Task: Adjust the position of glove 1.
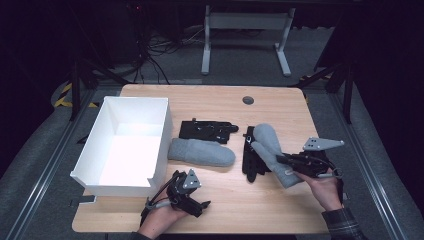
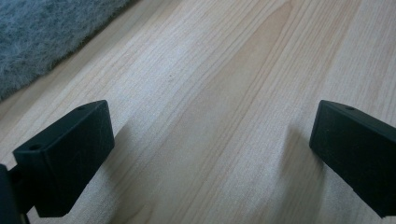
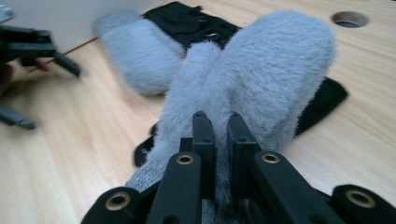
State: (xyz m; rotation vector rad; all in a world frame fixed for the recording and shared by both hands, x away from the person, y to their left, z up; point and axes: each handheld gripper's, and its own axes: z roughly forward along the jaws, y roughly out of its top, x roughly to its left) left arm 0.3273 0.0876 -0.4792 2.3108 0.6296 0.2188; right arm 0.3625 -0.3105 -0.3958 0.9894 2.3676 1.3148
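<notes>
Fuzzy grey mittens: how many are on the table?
2. One fuzzy grey mitten lies flat beside the white open box. The other fuzzy grey mitten is pinched in the right tongs, over a black glove. More could be hidden inside the box.

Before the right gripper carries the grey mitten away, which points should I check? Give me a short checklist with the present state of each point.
1. Right gripper is shut on the grey mitten at its cuff: ok.
2. Mitten is free of the black glove under it: cannot tell, they touch.
3. White box is open on top with room inside: ok.
4. Left gripper is open, holds nothing, and hangs over bare table: ok.
5. Second grey mitten lies flat beside the box, close to any path toward it: not ok.
</notes>
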